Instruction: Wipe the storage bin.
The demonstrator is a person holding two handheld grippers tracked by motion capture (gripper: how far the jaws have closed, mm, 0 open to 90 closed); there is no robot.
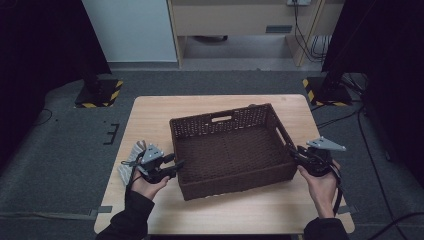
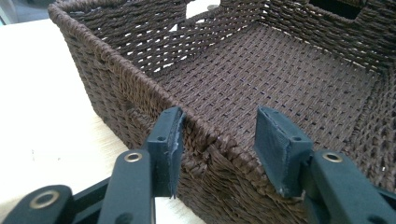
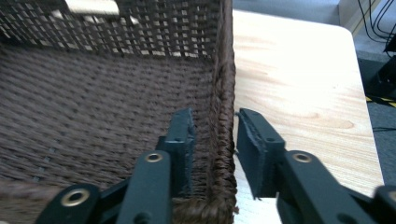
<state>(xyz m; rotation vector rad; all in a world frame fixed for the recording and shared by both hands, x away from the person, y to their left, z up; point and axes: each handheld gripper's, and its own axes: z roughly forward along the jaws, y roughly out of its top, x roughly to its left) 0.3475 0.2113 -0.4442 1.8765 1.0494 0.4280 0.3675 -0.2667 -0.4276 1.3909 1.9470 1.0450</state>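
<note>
Though astride basket (image 3: 224,93) wall, fingers (image 3: 259,140) apart.

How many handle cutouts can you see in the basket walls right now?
2. One slot sits in the far wall of the basket, and one in the right-hand wall near the right gripper. The near and left walls could hide others from this angle.

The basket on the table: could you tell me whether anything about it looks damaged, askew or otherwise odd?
The woven basket sits turned at a slight angle to the table edges rather than square with them. Its weave looks whole and it holds nothing. The left gripper and right gripper each straddle a side wall, jaws not pressing. Nothing else stands out.
</note>
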